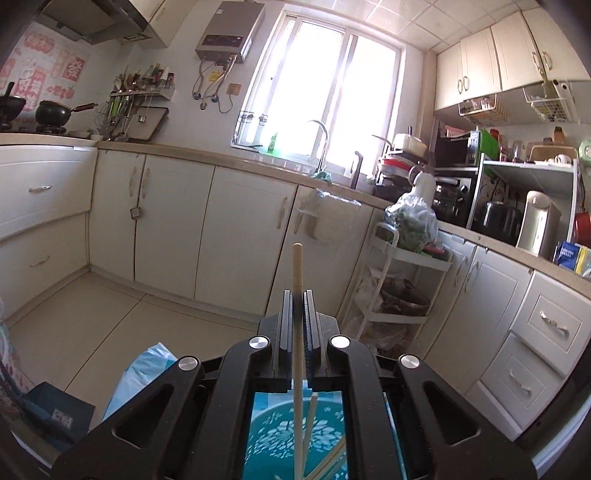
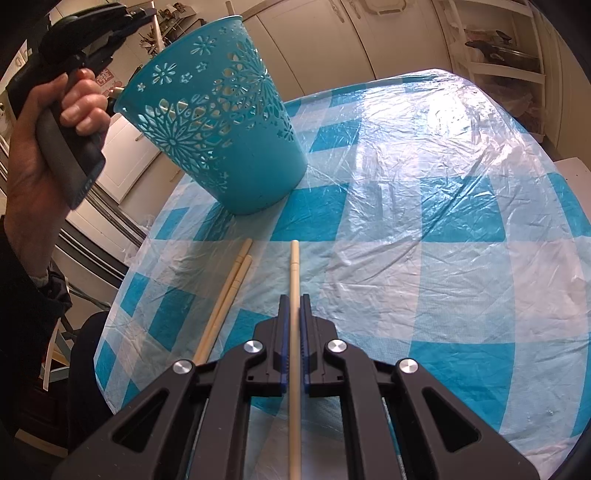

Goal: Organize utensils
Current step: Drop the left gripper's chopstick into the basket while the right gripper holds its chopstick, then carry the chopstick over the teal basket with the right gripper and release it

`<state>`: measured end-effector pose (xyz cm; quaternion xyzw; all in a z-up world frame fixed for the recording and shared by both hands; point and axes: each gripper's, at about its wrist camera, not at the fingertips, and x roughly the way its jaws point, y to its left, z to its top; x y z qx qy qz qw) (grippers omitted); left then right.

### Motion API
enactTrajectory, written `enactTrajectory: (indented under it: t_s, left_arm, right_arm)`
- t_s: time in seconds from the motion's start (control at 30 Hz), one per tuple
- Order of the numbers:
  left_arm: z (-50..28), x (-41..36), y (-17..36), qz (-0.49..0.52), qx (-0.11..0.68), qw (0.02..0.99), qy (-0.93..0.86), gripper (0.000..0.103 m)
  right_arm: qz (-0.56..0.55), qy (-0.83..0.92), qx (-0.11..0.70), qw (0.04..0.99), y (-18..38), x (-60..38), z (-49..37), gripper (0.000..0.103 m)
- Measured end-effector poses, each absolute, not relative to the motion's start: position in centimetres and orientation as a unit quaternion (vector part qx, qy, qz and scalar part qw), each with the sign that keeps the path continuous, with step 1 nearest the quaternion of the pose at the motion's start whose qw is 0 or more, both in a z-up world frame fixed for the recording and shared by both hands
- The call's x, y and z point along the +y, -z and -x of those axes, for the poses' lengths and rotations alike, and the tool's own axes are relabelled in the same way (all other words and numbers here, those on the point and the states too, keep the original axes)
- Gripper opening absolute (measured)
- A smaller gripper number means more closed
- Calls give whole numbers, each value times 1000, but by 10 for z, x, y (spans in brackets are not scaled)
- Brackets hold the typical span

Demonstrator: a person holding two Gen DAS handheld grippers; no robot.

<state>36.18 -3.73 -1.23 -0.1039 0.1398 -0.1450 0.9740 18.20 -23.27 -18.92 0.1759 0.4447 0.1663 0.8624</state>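
Note:
My left gripper [image 1: 297,295] is shut on a pale wooden chopstick [image 1: 297,266] held upright above the teal perforated utensil holder [image 1: 280,435]; other chopsticks lean inside it. In the right wrist view the teal holder [image 2: 225,122] stands on the checked table, with the left gripper [image 2: 92,33] in a hand above its rim. My right gripper [image 2: 294,299] is shut on another chopstick [image 2: 294,266], held just above the tablecloth. Two more chopsticks [image 2: 225,299] lie side by side on the table to its left.
The round table has a blue-and-white checked plastic cloth [image 2: 424,240]. Beyond are kitchen cabinets [image 1: 166,221], a white trolley [image 1: 399,288], a counter with appliances [image 1: 517,221] and a tiled floor [image 1: 110,325].

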Motion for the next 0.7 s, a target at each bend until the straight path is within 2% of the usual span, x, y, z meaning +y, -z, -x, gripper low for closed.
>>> enactTrajectory:
  t_s: [0.3, 0.33, 0.43, 0.47, 0.7]
  left_arm:
    - [-345, -35, 41, 61, 198, 967, 151, 8]
    - [-341, -32, 44, 59, 204, 966, 148, 14]
    - [-323, -16, 47, 58, 211, 967, 132, 41]
    - [-317, -11, 48, 58, 209, 968, 127, 47]
    - [-270, 42, 78, 70, 238, 965, 88, 62]
  right_arm:
    - [-174, -166, 445, 863, 189, -232, -182, 6]
    - [-174, -167, 445, 863, 189, -232, -182, 6]
    - [-172, -168, 445, 863, 189, -231, -182, 7]
    - [-170, -169, 446, 863, 189, -230, -182, 8]
    - [-109, -159, 466, 864, 182, -213, -188, 11]
